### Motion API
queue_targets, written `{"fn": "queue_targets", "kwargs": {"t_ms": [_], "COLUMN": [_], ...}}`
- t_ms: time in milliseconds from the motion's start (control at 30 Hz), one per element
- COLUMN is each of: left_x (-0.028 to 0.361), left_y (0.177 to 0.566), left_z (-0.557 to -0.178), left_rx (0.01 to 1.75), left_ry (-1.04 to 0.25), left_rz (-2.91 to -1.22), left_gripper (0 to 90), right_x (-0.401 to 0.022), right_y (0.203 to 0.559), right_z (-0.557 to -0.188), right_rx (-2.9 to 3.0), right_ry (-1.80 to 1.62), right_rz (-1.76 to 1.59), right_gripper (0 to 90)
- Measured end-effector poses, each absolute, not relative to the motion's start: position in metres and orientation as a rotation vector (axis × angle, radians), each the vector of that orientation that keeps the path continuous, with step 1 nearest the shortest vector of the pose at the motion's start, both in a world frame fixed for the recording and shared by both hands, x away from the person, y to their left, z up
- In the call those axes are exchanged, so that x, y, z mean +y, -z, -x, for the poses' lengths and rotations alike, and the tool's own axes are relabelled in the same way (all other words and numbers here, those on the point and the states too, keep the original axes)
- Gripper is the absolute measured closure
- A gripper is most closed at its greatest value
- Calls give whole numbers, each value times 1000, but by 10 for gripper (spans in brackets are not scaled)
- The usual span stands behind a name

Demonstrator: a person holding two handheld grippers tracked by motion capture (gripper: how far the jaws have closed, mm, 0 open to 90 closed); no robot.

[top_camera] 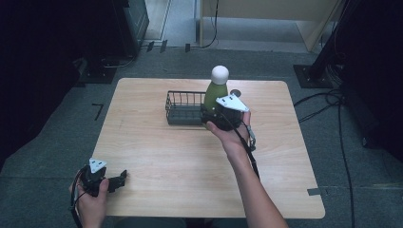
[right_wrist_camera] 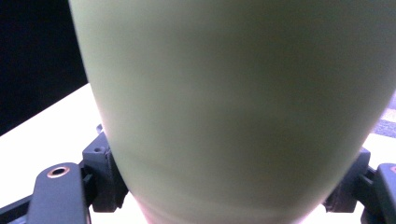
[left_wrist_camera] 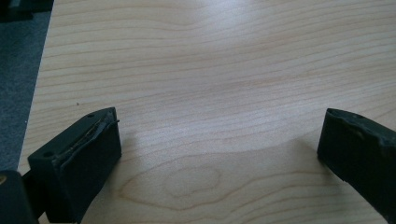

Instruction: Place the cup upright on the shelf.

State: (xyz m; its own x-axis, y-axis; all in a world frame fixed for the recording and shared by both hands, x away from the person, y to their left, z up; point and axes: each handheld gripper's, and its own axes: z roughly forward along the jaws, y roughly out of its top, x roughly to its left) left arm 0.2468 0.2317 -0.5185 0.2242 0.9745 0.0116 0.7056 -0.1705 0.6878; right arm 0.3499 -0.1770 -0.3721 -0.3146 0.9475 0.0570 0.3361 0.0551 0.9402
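Note:
A green bottle with a white round cap stands upright, held off the table at the right end of a dark wire basket. My right gripper is shut on the bottle's lower body. In the right gripper view the bottle sits close between the black fingers. My left gripper rests at the table's front left corner. Its jaws stand wide apart, and in the left gripper view only bare wood lies between them.
The light wooden table has rounded corners. A small dark round mark lies behind the bottle. Dark equipment stands to the left and right of the table. Cables run over the grey floor at the right.

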Motion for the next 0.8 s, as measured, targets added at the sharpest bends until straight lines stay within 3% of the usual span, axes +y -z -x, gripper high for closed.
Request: {"fn": "queue_targets", "kwargs": {"t_ms": [800], "left_x": [232], "left_y": [518], "left_z": [-247], "left_rx": [1542], "left_ry": [-627], "left_rz": [-1946], "left_gripper": [1], "right_x": [-170], "right_y": [354], "right_z": [-425], "right_rx": [1656], "right_ry": [-1228], "right_rz": [-1333], "right_gripper": [204]}}
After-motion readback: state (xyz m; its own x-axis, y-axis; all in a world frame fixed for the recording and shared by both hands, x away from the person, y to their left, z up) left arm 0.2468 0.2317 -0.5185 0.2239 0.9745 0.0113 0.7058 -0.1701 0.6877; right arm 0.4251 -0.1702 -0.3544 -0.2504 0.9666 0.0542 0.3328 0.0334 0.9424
